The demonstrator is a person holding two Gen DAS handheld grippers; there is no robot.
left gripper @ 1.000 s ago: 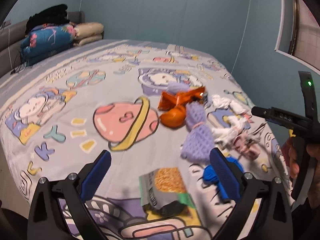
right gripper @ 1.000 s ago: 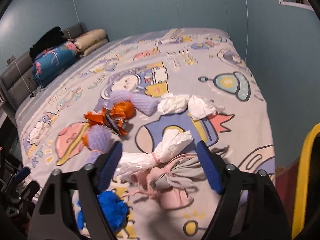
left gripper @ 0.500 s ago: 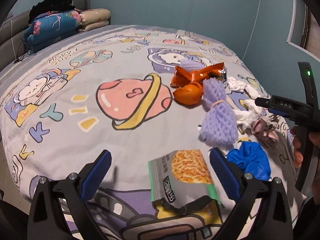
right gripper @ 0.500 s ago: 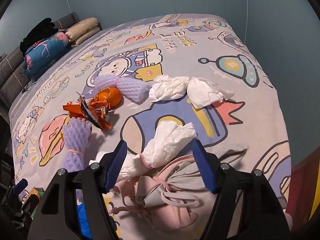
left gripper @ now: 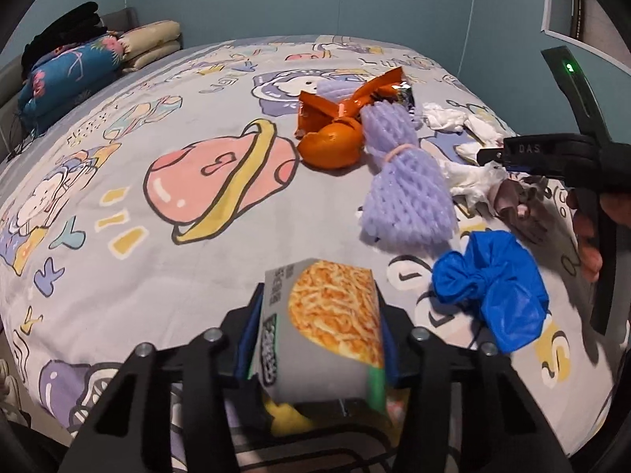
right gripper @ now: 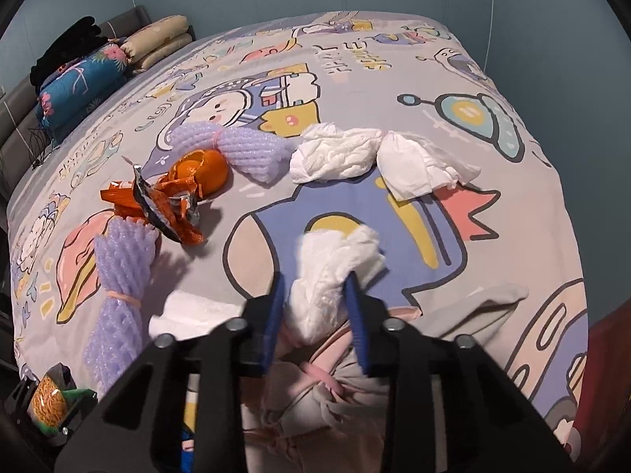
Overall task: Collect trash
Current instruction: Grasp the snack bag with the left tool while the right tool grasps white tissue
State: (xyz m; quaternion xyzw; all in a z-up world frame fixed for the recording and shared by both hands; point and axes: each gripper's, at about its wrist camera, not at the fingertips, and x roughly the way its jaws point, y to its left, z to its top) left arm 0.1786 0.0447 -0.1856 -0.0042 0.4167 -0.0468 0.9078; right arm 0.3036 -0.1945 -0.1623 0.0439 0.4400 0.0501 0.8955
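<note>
My left gripper is shut on a grey noodle snack packet at the bed's near edge. My right gripper is shut on a crumpled white tissue wad, above a pink and grey drawstring pouch. On the cartoon bedsheet lie an orange peel, an orange foil wrapper, purple foam fruit nets, a blue plastic bag and more white tissues. The right gripper also shows in the left wrist view.
Folded quilts and pillows are stacked at the bed's head by a grey headboard. Blue walls surround the bed. A second purple foam net lies by the orange peel.
Both grippers went from open to shut: the left closed on the noodle packet, the right closed on the white tissue wad. Both moved lower and closer to the bed.
</note>
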